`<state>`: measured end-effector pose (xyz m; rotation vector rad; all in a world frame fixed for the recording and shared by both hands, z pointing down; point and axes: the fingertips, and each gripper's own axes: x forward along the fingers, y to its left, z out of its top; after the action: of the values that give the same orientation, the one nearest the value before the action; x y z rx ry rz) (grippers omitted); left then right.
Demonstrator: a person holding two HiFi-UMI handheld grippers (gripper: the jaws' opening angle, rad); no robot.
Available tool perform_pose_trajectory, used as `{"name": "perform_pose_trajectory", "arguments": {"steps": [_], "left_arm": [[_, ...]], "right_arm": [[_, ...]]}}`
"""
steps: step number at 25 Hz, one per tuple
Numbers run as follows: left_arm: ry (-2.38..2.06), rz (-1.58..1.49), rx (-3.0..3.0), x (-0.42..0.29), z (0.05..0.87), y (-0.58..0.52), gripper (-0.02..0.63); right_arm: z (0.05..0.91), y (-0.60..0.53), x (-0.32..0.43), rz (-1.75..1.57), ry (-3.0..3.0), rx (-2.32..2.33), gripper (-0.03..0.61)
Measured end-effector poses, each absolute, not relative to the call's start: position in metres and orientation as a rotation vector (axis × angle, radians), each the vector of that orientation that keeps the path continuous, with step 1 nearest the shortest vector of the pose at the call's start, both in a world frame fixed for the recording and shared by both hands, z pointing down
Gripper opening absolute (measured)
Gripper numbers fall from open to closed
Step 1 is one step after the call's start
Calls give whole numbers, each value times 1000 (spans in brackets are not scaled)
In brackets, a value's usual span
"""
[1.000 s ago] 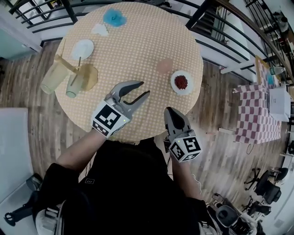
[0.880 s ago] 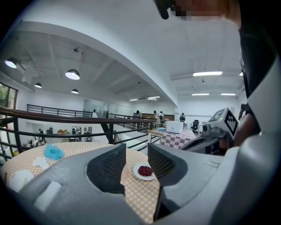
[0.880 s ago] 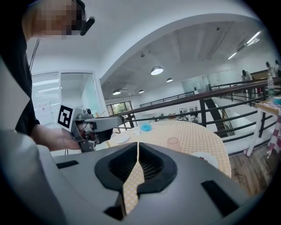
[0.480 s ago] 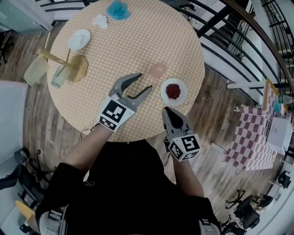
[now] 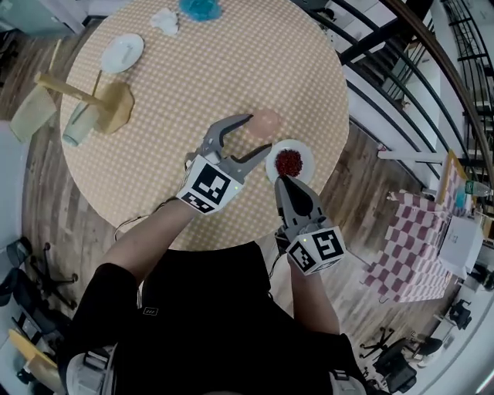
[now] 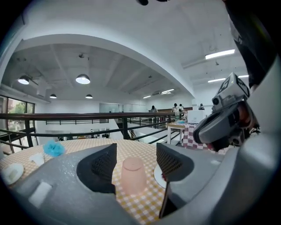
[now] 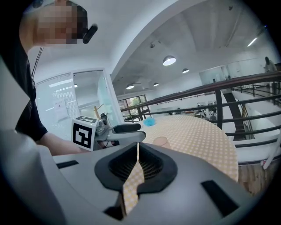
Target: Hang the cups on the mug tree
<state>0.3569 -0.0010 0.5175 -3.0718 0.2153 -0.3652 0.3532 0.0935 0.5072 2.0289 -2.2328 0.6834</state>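
Your left gripper: jaws wide, just been opening; pink cup upside down between pads, gap each side, not gripped. Your right gripper: jaws pressed together, empty. Cup stands on table beside plate; mug tree far left.

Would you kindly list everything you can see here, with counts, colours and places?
Table: one, round, yellow-checked cloth, centre.
Mug tree: one, wooden, table's left edge.
Clear cups: two, pale, at the mug tree.
Pink cup: one, upside down, mid-table.
Plate: one, white, holding something red, right of pink cup.
Small plate: one, white, far left.
Blue thing: one, far edge.
White thing: one, crumpled, beside it.
Railing: black, beyond table.
Left gripper: grey, jaws open, just been opening, pink cup ahead between them, untouched.
Right gripper: grey, jaws shut, empty.
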Motion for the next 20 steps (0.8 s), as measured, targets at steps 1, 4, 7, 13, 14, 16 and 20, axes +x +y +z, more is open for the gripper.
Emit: {"name": "perform_pose_trajectory", "arguments": {"steps": [1,4,7,13,14,16,20], "left_arm": [[224,-363,-3073,361,524,-4,271],[232,-346,-3075,374,545,-13,292],[220,-372,-3091,388,566,-19,305],[194,-459,-3066,410,600,-25,318],[189,-478,-3061,412,605,-25,318],[169,-512,-3043,418,614,-24,318],[132,-549,-3008,426,621,-24,316]], "right_arm": [[515,92,357,682,-2230,2034,22],[536,89,365,692,-2231,2050,21],[552,88,370,719,-2248,2050,23],[566,88,380,737,-2267,2070,23],[567,89,381,738,-2264,2074,22],[568,93,384,746,-2253,2085,21],[570,101,387,780,-2222,2097,21]]}}
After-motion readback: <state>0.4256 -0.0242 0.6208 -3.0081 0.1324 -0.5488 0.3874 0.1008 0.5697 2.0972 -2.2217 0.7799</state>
